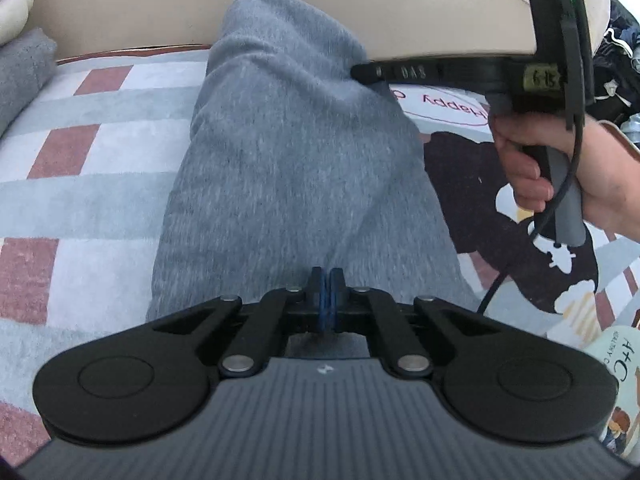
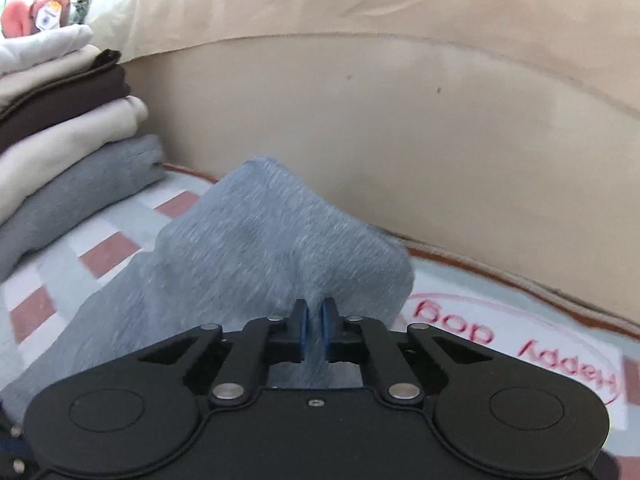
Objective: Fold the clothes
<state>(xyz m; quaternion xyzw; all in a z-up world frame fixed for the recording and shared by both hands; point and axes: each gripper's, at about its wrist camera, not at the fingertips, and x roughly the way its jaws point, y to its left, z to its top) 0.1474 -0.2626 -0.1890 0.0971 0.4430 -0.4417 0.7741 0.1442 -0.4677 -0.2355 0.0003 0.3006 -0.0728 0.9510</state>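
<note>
A heathered grey knit garment (image 1: 288, 152) lies in a long band on a rug of pale grey, white and dusty-red checks (image 1: 80, 152), running from the 6 o'clock edge of the left wrist view up toward 12 o'clock, where its far end rises against the beige upholstered side of a sofa (image 1: 160, 12).

The left tool (image 1: 329, 280) sits at the near end of the garment, its blue-padded fingers (image 1: 323, 300) brought together with grey cloth running under and between them; it looks pinched on the fabric.

The right tool (image 1: 360, 72) enters from 3 o'clock in that view, its black tip touching the garment's far right edge, with a bare hand (image 1: 560, 172) wrapped around its grey handle. In the right wrist view the right tool (image 2: 314, 312) shows a narrow gap filled with the grey cloth, which bunches into a ridge just ahead of the pads.

At 9 o'clock in the right wrist view stands a stack of folded clothes in grey, cream, dark brown and white (image 2: 68, 128). At 4 o'clock on the rug is red lettering inside a red oval (image 2: 520, 344).
</note>
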